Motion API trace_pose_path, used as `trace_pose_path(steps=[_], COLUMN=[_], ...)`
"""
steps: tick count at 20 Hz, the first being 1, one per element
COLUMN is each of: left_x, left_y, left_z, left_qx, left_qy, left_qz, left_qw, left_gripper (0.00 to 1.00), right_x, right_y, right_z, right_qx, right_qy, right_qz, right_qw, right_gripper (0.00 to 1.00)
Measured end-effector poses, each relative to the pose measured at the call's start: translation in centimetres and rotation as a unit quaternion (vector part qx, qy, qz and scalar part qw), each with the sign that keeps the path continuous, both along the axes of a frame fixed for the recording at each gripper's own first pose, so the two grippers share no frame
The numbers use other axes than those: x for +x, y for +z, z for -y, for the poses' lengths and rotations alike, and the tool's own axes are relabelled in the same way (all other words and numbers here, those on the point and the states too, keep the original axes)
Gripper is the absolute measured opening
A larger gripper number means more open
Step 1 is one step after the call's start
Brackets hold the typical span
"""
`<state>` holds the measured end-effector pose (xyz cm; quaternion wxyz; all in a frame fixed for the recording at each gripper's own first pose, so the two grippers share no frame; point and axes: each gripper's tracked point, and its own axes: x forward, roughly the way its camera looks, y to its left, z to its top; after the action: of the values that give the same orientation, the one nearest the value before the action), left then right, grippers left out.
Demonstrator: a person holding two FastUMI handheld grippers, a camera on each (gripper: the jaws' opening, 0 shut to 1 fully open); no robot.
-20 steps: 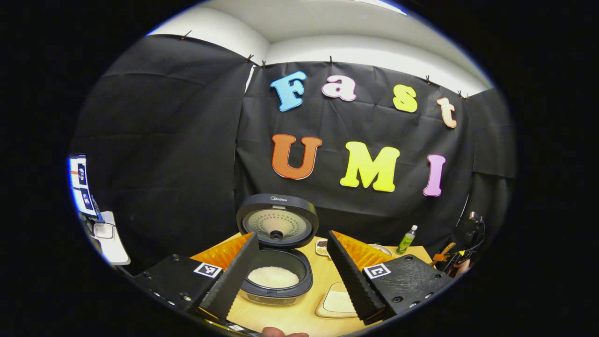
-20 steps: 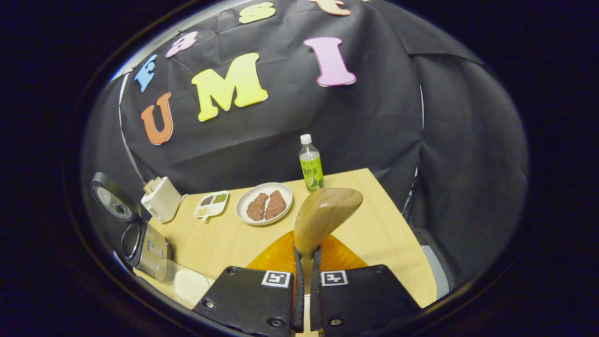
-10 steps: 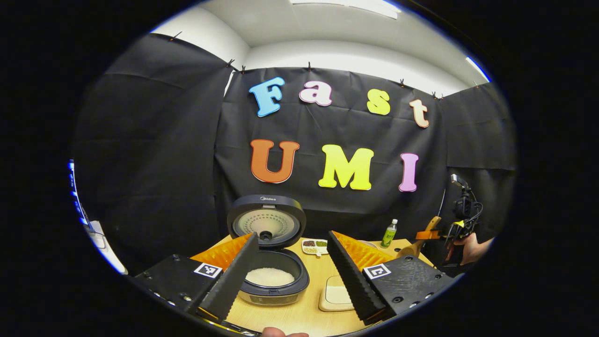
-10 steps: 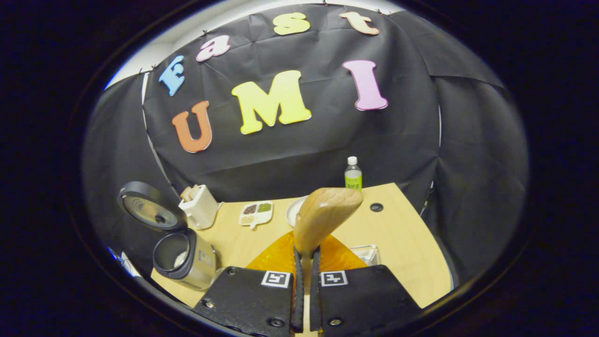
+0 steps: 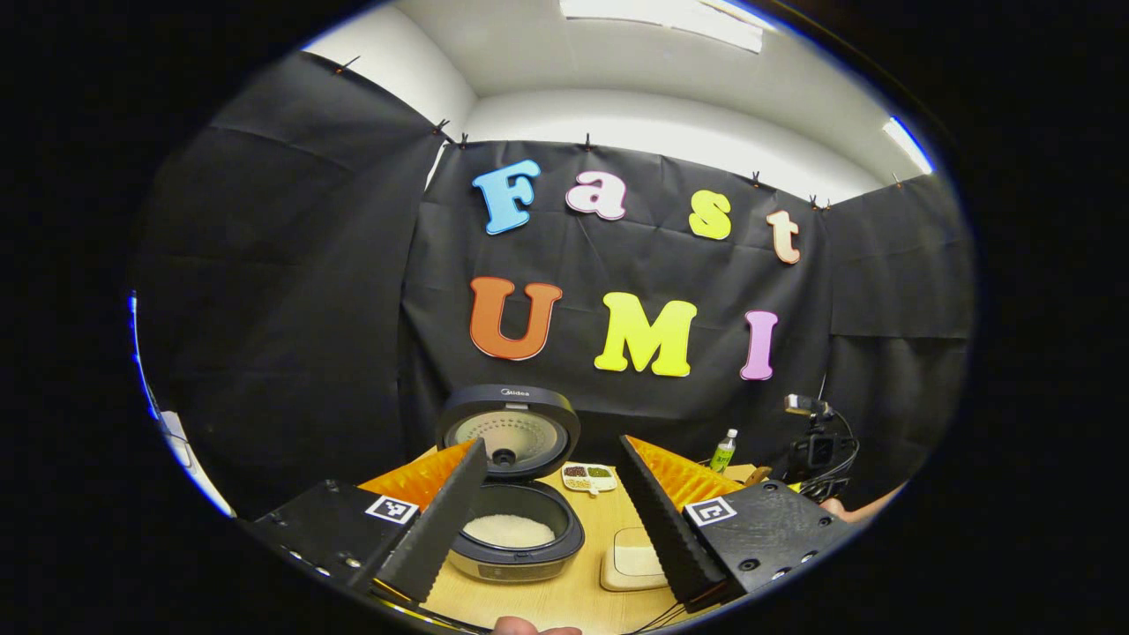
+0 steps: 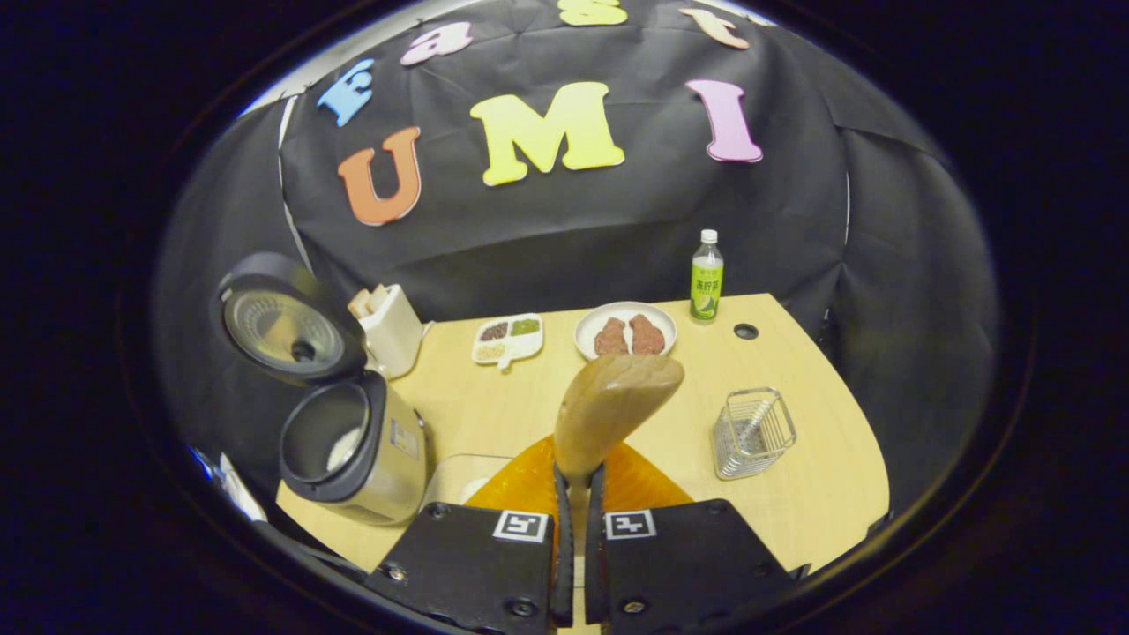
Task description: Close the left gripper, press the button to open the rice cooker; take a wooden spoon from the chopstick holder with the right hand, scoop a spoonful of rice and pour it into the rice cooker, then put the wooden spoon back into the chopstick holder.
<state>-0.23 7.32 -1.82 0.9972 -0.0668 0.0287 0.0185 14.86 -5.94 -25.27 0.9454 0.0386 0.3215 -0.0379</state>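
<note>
Right gripper view: your right gripper pinches the spoon by its handle, bowl up and tilted right, above the table. The wire holder stands near, to the right; the cooker is open at left. The spoon looks light, stiff and smooth, so hold low on the handle. Your left gripper is spread wide, holding nothing.

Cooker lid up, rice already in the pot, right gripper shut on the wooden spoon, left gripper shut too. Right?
One thing is off: the left gripper is open, its fingers spread wide in the left gripper view. The rest holds: the rice cooker has its lid up with rice in the pot, and the right gripper is shut on the wooden spoon.
</note>
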Motion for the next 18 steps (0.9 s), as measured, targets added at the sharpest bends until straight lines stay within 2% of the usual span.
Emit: trace_pose_path(steps=[2,7,9,13,18], left_x=[-0.6,-1.5,-1.9,-2.7,-3.9], left_y=[-0.3,-1.1,-1.2,-1.9,-1.8], left_z=[-0.6,-2.2,-3.1,-5.2,-5.7], left_qx=[0.002,0.012,0.009,0.012,-0.003], left_qy=[-0.001,-0.002,0.003,0.017,0.03], left_qz=[-0.005,-0.02,-0.026,-0.042,-0.05], left_qw=[1.0,1.0,1.0,0.999,0.998], left_gripper=[0.95,0.95,0.95,0.95,0.95], right_x=[-0.2,0.5,0.4,0.6,1.2], right_y=[-2.2,-5.6,-7.1,-8.7,-9.2], right_z=[-0.9,-2.0,-2.6,-5.5,-8.0], right_qx=[-0.018,-0.106,-0.116,-0.065,0.004], right_qy=[0.002,-0.007,-0.008,0.012,0.007], right_qz=[-0.014,-0.031,-0.043,-0.053,-0.059], right_qw=[1.0,0.994,0.992,0.996,0.998], right_gripper=[0.1,0.1,0.1,0.1,0.11])
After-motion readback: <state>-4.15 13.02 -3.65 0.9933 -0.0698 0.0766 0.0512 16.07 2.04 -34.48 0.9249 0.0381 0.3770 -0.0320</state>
